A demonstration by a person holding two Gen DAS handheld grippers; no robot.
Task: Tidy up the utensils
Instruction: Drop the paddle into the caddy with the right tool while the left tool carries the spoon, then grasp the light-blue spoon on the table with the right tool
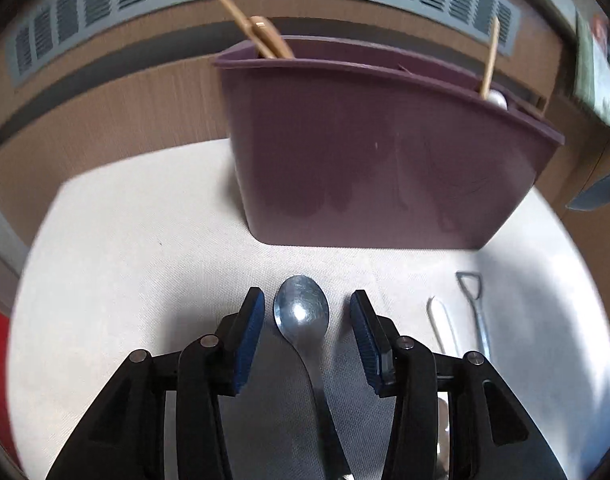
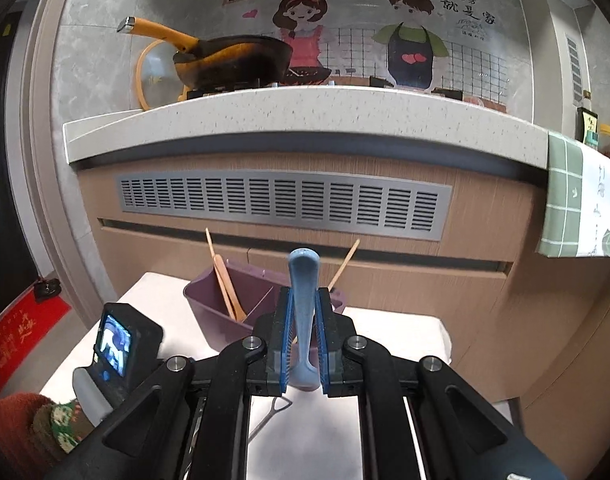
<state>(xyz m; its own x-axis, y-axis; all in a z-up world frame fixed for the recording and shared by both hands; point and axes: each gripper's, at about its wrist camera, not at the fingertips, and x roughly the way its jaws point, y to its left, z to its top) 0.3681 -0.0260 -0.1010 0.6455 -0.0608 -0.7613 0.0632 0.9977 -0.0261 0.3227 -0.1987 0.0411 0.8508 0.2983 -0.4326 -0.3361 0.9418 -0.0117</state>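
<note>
Two grippers are in play. Between the open left gripper's [image 1: 307, 334] spread, untouching fingers, a metal spoon [image 1: 303, 312] lies on the white table [image 1: 125, 240], bowl toward the purple holder [image 1: 385, 160], handle running back under the gripper. Bare tabletop lies to its left; two more utensils [image 1: 461, 320] lie to its right. The right gripper [image 2: 303, 334] clamps a blue handle [image 2: 303, 304] upright, near the holder's rim.

Home kitchen; wok [image 2: 233, 60] on speckled countertop [image 2: 305, 120]
</note>
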